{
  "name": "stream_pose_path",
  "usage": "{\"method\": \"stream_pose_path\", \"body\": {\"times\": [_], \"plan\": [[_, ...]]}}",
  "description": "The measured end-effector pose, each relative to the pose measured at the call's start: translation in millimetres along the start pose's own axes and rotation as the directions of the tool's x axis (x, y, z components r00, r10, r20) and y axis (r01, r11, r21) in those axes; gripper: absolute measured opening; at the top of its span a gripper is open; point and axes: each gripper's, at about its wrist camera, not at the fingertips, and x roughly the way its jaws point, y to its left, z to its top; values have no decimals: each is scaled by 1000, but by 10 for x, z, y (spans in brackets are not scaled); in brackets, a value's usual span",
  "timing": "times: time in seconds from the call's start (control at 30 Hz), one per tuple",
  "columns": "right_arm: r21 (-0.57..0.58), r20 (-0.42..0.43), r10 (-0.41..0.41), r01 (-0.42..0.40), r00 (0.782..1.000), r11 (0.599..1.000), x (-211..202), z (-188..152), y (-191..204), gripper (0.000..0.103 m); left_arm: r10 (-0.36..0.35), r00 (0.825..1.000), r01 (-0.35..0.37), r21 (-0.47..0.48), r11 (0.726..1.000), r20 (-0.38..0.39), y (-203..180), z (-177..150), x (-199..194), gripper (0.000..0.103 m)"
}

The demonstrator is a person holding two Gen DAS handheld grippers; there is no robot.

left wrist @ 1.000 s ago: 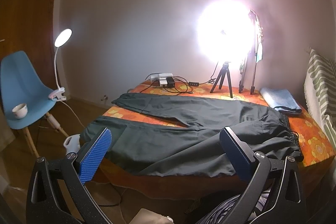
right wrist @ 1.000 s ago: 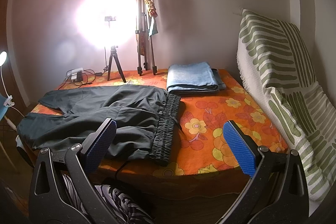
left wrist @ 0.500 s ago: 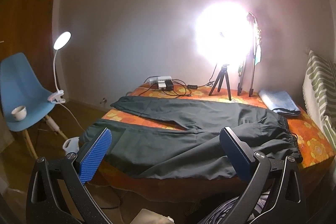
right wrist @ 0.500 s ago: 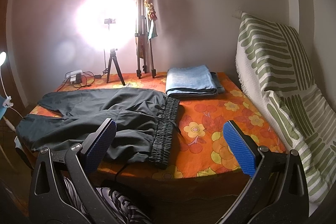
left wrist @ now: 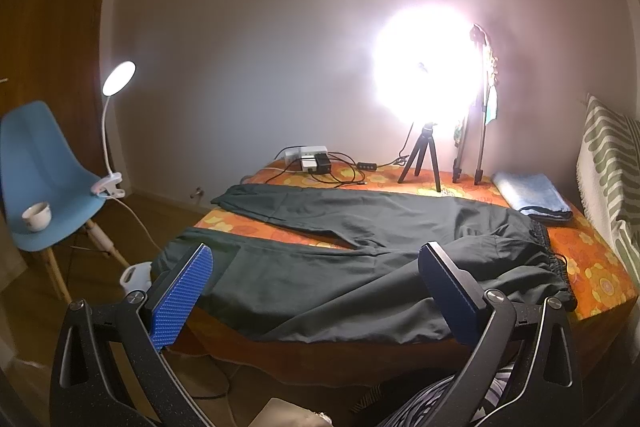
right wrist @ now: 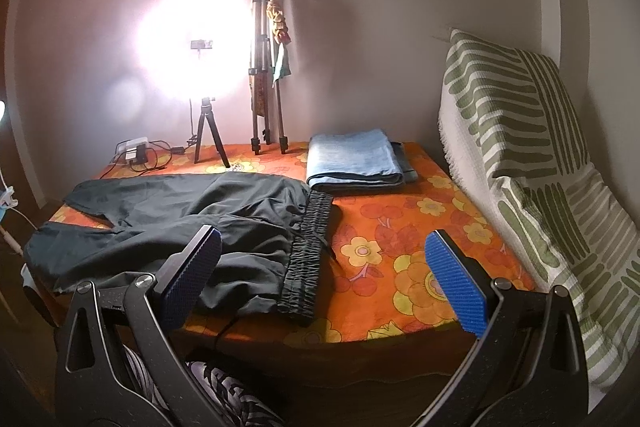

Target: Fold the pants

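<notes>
Both tongs, the left gripper (left wrist: 316, 291) and the right gripper (right wrist: 332, 279), hang wide apart and empty before the bed. Dark pants (left wrist: 360, 267) lie spread on the orange flowered bedspread (right wrist: 400, 227), legs apart, one cuff overhanging. I judge the fabric thin, limp and somewhat slippery; the elastic waistband (right wrist: 308, 255) and a cuff look like the firmest holds.

The left gripper (left wrist: 316, 267) has two black, speckled arms shaped as open frames with long triangular cut-outs. Each arm ends in a flat rectangular pad (left wrist: 182, 301) faced in blue, finely dimpled rubber. A round silver screw (left wrist: 135, 296) sits at each pad's base, another farther out on each arm. The right gripper (right wrist: 328, 263) is built alike, its blue pad (right wrist: 456, 285) at 3 o'clock showing the same dimpled grid. At 6 o'clock under both, black-and-white patterned clothing (right wrist: 224, 391) shows.
</notes>
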Motion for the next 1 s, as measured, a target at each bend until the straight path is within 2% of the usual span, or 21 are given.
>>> {"method": "stream_pose_path", "body": {"times": [1.0], "plan": [[9,3,-23,23,1000,1000,2,8,-56,103,5,1000,-5,5,1000,-5,-4,-26,6,103]]}}
